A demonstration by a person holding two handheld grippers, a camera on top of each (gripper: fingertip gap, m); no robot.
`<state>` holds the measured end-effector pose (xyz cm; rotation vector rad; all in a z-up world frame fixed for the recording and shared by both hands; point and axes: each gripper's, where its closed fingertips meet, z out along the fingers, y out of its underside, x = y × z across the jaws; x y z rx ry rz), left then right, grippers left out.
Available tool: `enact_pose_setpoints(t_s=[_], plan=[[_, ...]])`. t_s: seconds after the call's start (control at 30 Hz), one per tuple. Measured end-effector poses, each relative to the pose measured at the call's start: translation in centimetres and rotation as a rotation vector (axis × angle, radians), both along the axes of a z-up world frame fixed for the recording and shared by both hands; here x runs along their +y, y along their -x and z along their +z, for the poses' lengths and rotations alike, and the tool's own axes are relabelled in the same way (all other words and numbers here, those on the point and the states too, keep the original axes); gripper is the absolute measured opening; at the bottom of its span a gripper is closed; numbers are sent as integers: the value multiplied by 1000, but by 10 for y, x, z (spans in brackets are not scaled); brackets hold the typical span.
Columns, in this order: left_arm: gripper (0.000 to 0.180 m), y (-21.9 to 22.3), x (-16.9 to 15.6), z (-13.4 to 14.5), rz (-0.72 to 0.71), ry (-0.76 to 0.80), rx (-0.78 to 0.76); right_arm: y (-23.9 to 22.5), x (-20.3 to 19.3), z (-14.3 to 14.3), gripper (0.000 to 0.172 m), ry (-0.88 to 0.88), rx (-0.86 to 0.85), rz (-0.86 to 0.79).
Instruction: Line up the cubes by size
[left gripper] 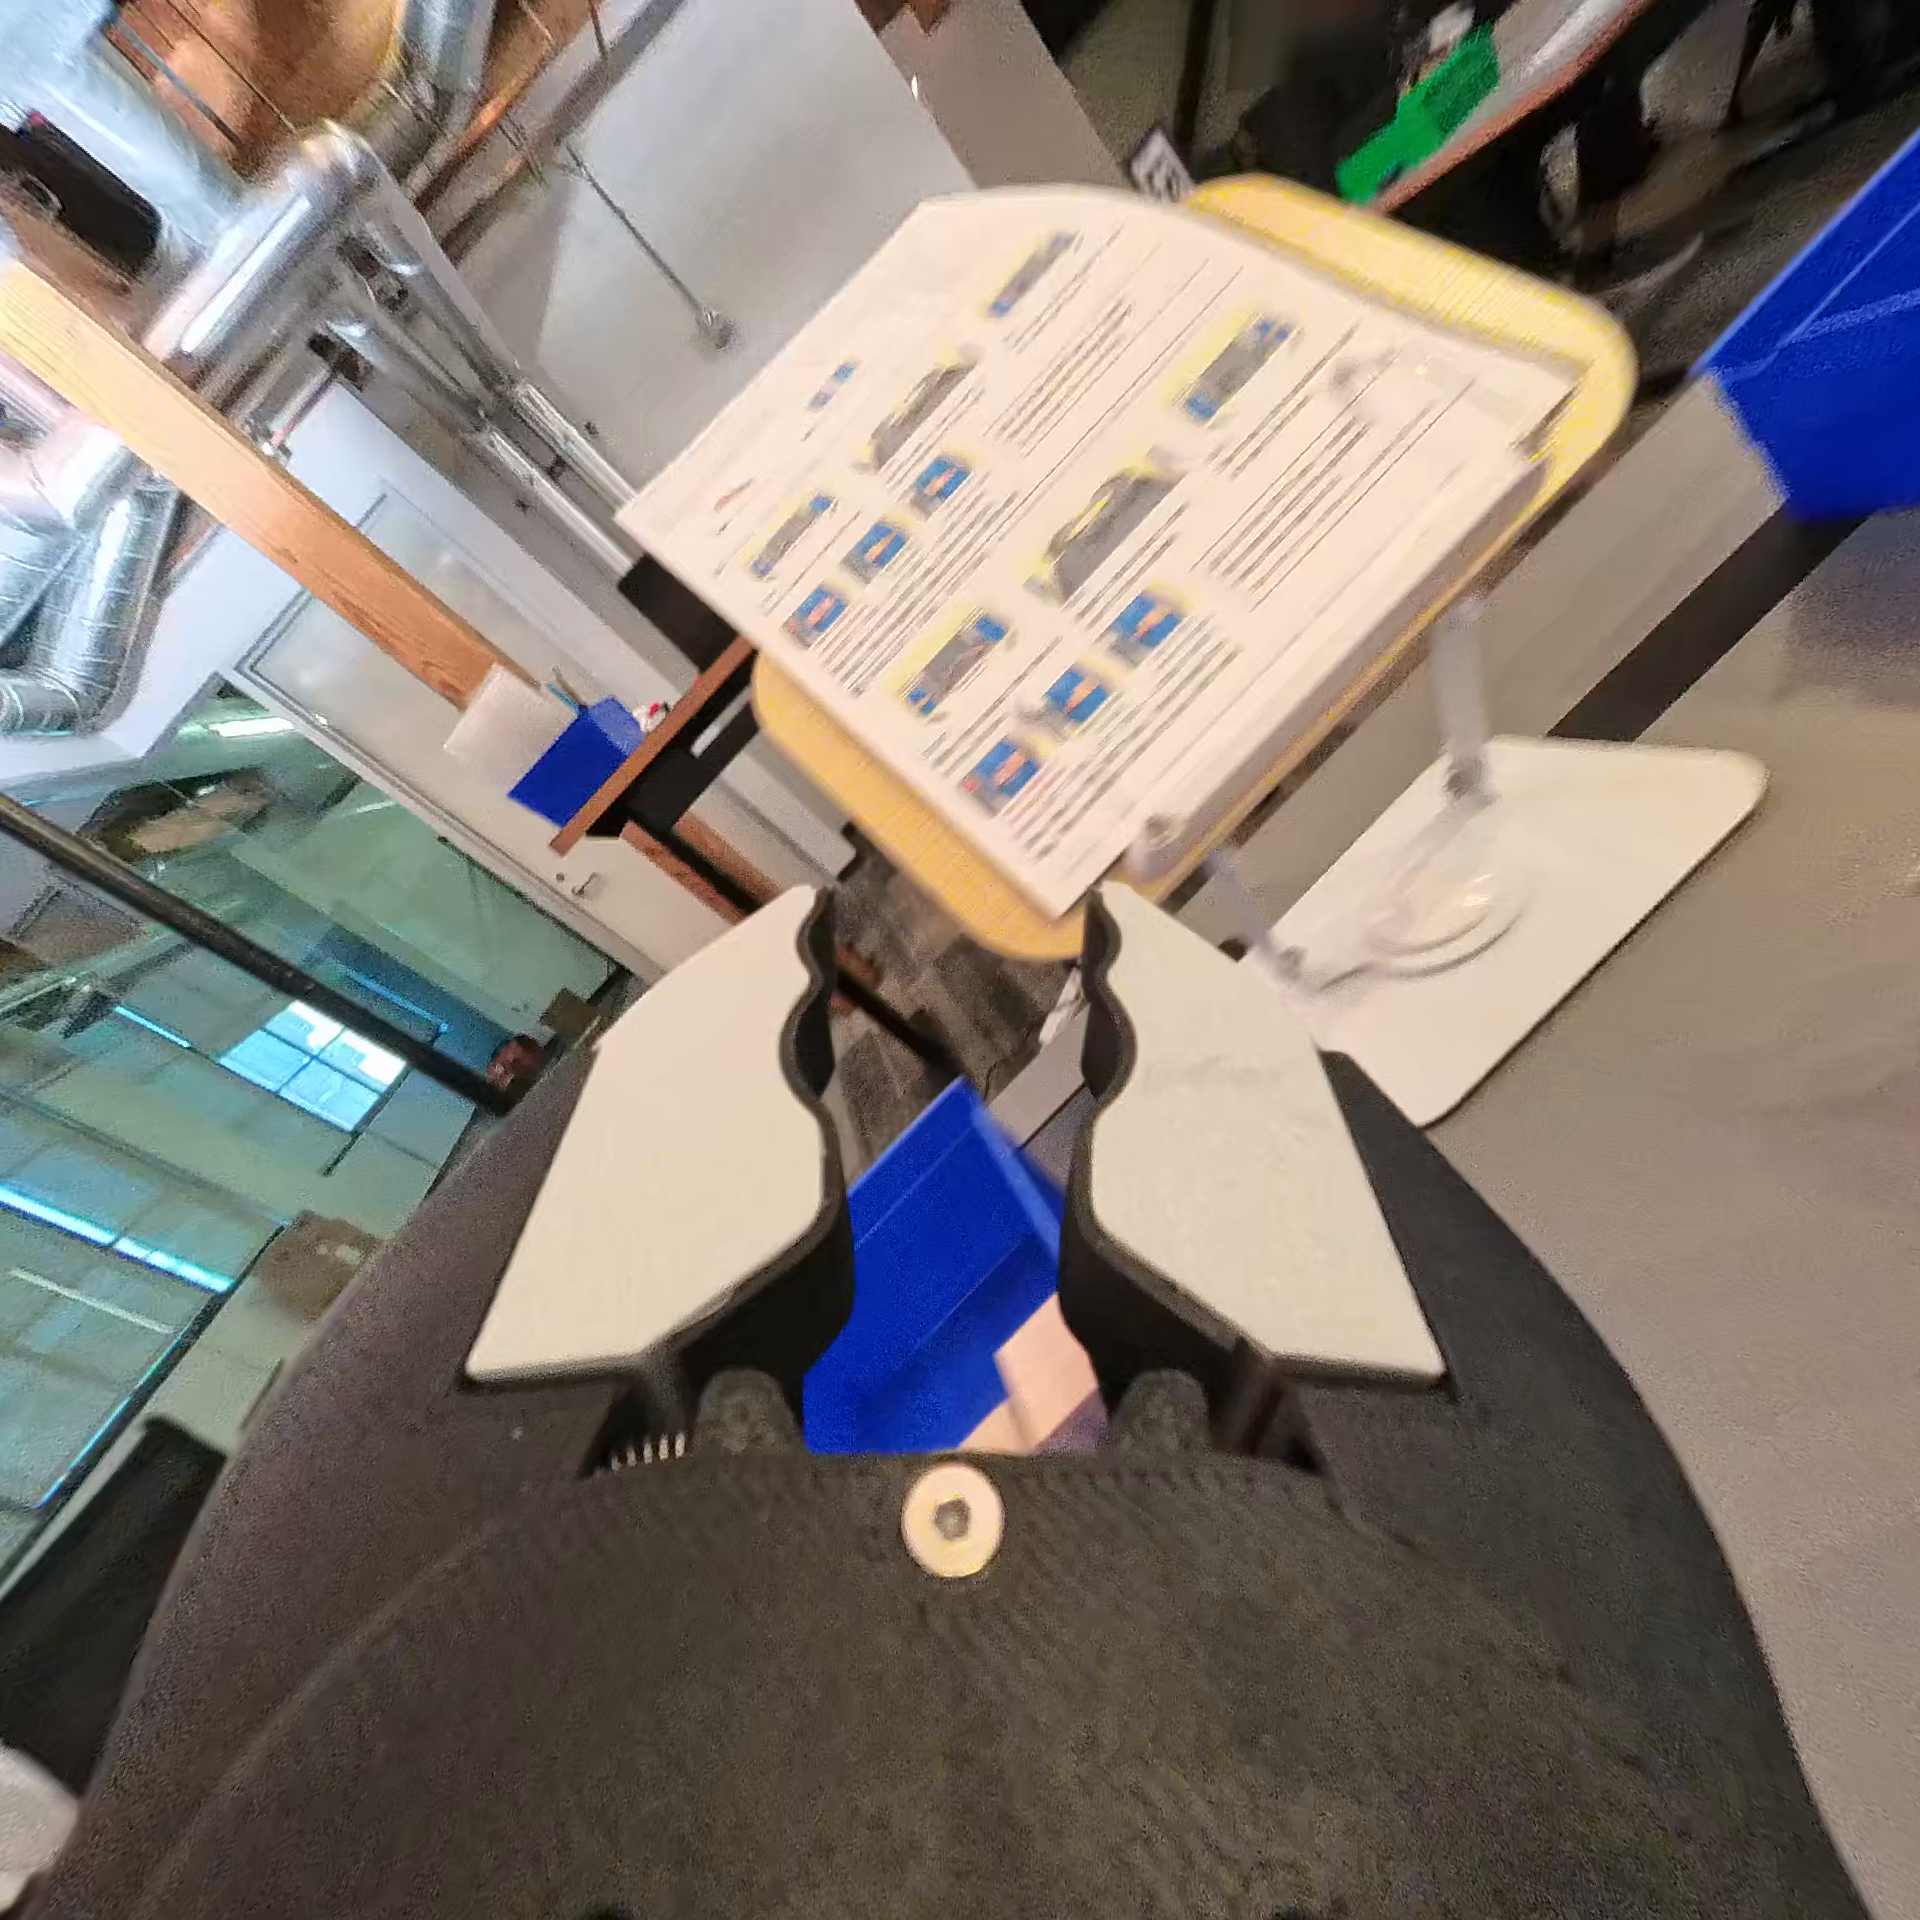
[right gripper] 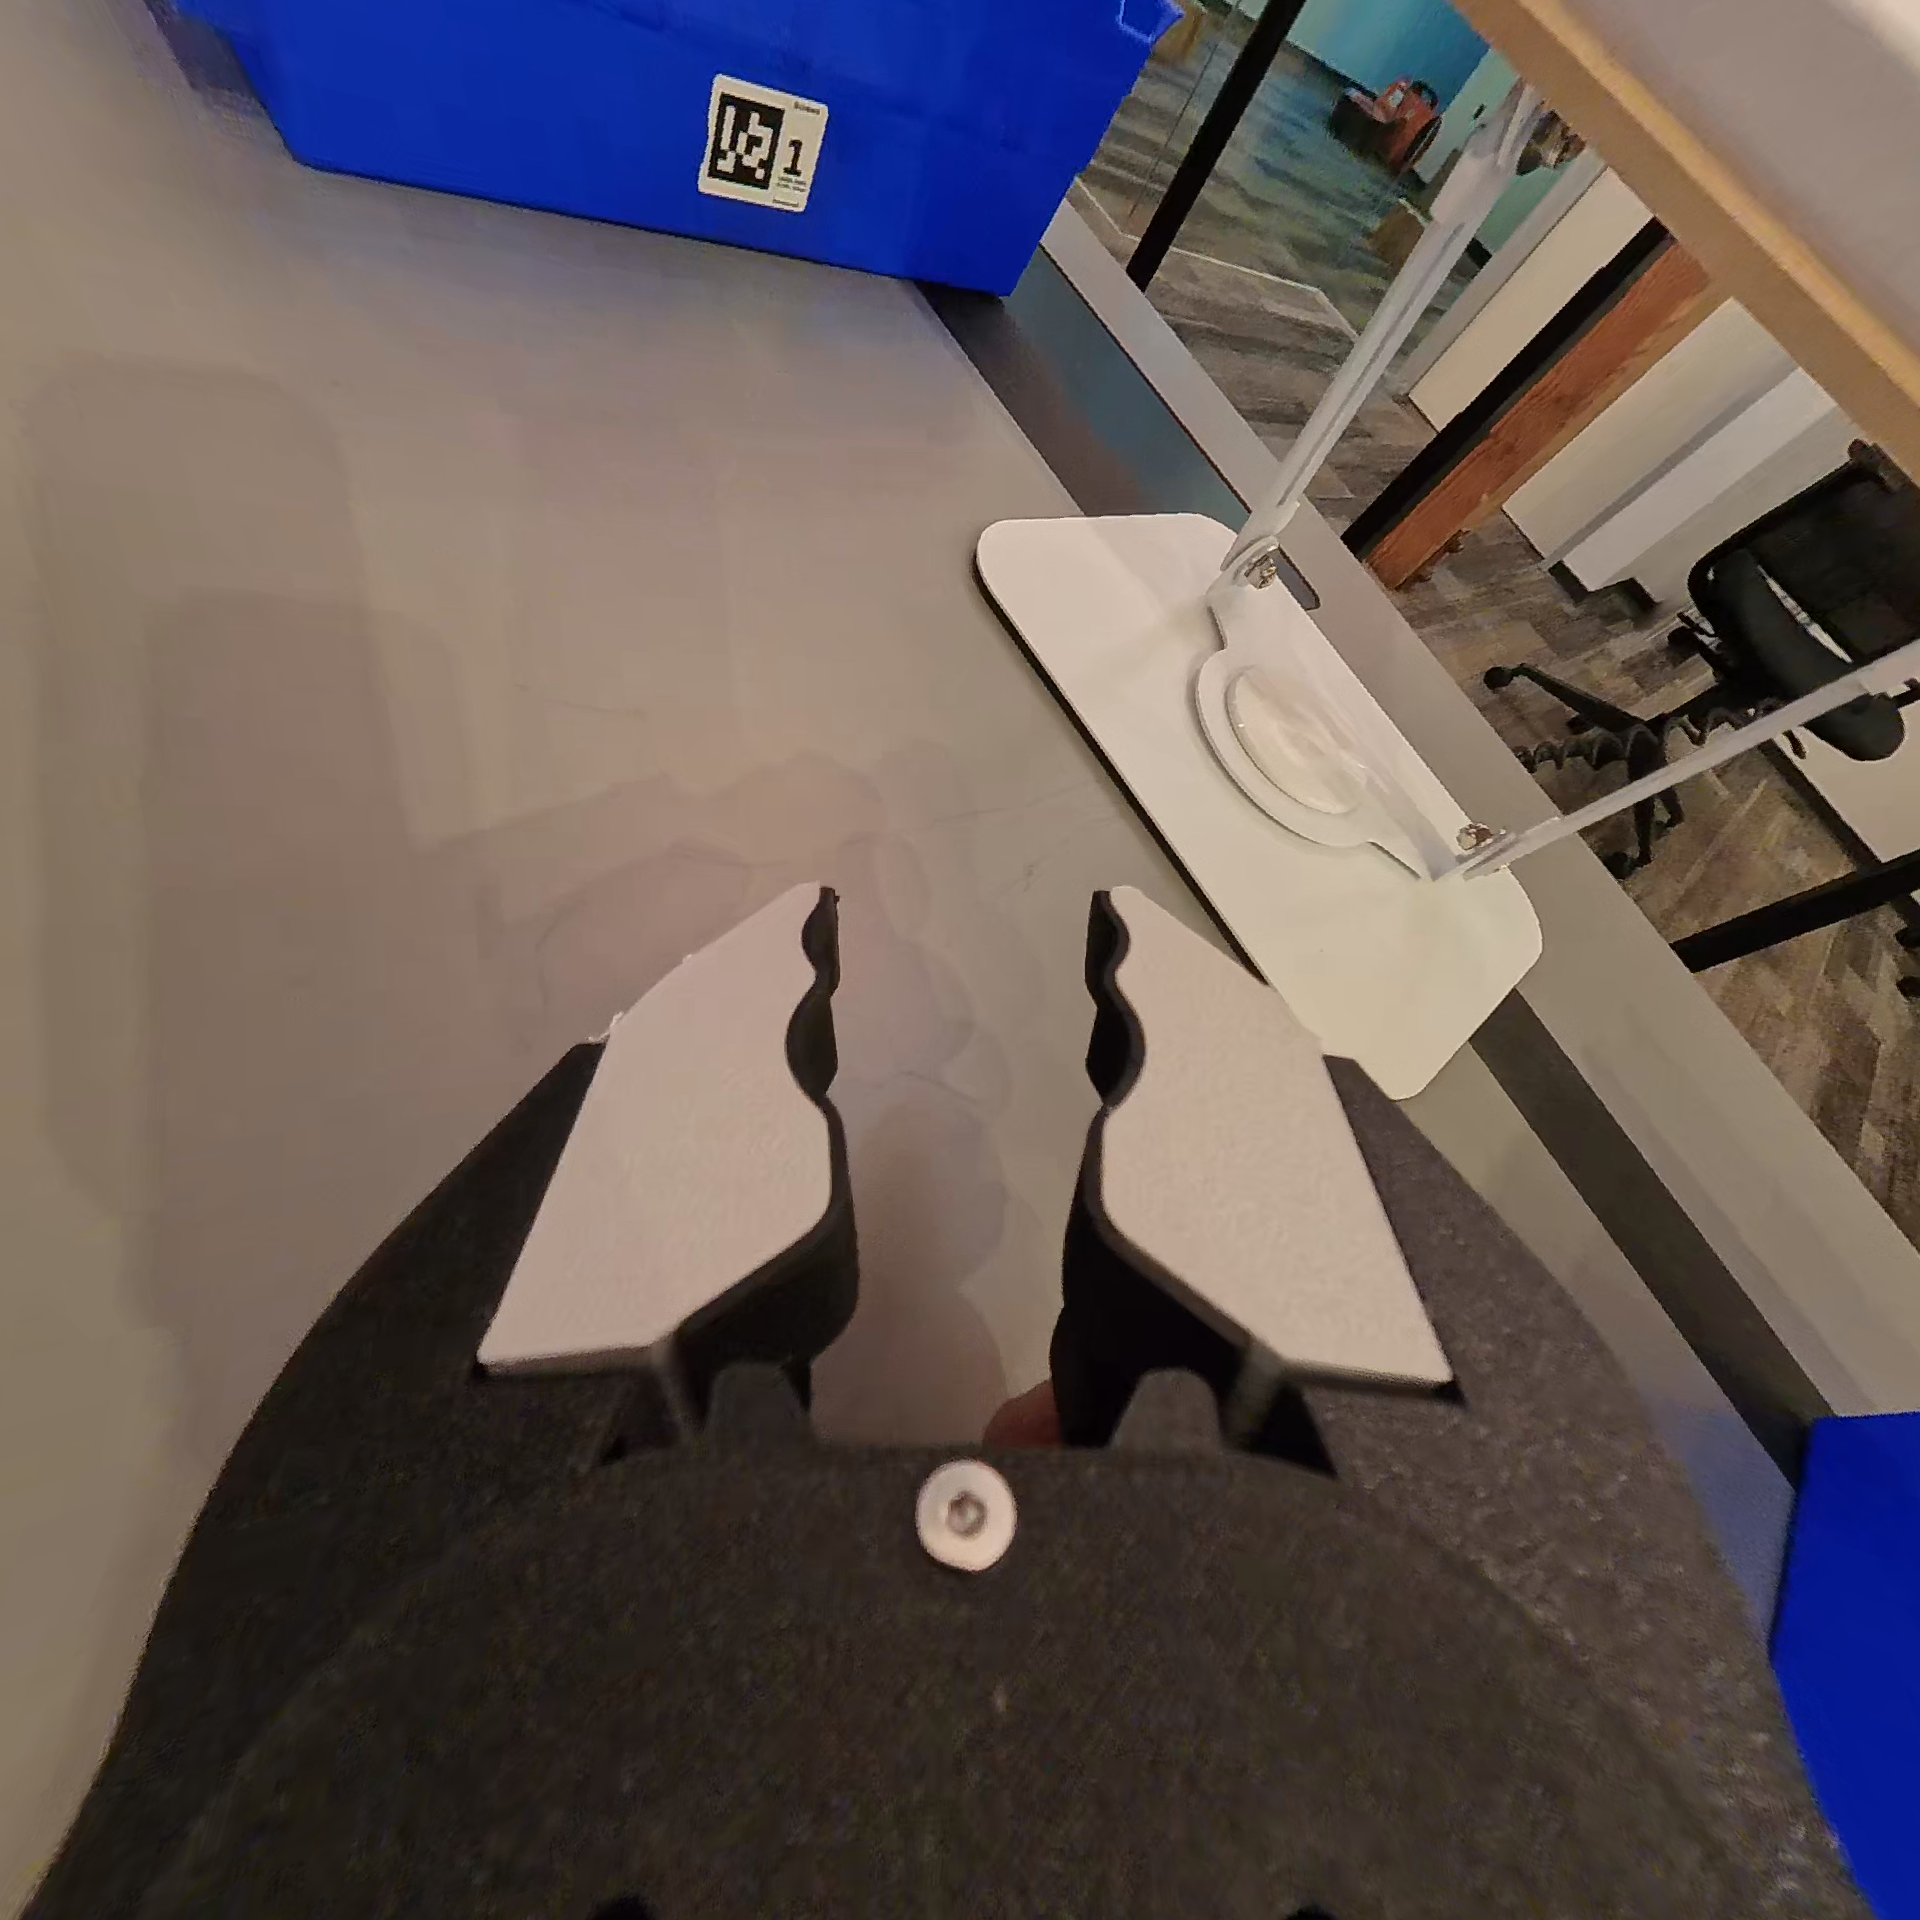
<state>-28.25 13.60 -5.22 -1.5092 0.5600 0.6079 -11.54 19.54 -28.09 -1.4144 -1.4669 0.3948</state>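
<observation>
Cubes show in neither view. Your left gripper [left gripper: 961, 914] is tilted up off the grey table [left gripper: 1714, 1195] toward a document stand [left gripper: 1091, 540] – jaws parted, nothing at the tips, a blue bin [left gripper: 935, 1278] seen behind them. Your right gripper [right gripper: 961, 914] hovers over bare table [right gripper: 520, 623], jaws parted and bare – another blue bin [right gripper: 520, 125] lies well ahead.

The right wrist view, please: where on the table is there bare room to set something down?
The grey table is bare from the blue bin at the far edge down to the open tongs. The right edge is taken by the white stand base.
</observation>
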Motion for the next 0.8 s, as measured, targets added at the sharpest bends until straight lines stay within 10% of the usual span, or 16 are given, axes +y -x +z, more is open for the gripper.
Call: enact_pose_setpoints(t_s=[0.13, 0.4, 0.8], plan=[[62, 72, 3, -15, 16, 192, 35, 0, -1, -1, 45, -4, -7, 4], [84, 122, 17, -144, -65, 749, 144, 2, -4, -4, 43, -24, -31, 25], [89, 154, 48, -211, -113, 982, 183, 2, -5, -4, 42, -26, -31, 33]])
